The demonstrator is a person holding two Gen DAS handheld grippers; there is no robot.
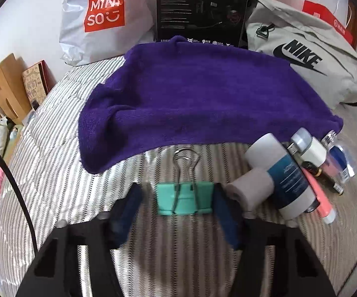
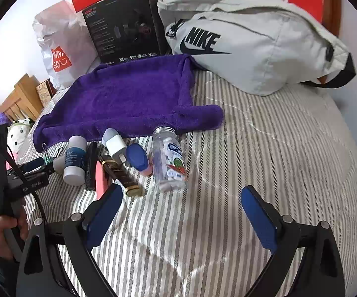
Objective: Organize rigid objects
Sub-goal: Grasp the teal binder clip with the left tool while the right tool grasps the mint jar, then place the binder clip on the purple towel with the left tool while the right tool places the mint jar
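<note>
A teal binder clip [image 1: 185, 199] lies flat on the striped bedding between the blue pads of my left gripper [image 1: 177, 198]. The right pad is at the clip's edge, while a gap shows at the left pad. Beside it lie a grey roll [image 1: 250, 188] and a white-and-blue tube [image 1: 287, 178]. My right gripper [image 2: 182, 194] stands wide open over bare bedding, just short of a clear pill bottle [image 2: 169, 160]. Left of the bottle lie a blue-capped item [image 2: 136, 156], a white charger [image 2: 115, 144] and a brown-and-gold tube [image 2: 120, 175]. A purple towel [image 2: 129, 101] is spread behind them.
A grey Nike bag [image 2: 252, 49], a black box [image 2: 124, 24] and a white Miniso bag [image 2: 59, 49] line the back wall. Wooden furniture [image 1: 2, 91] and plush toys stand at the left. A hand [image 2: 7, 225] holds the left gripper's handle.
</note>
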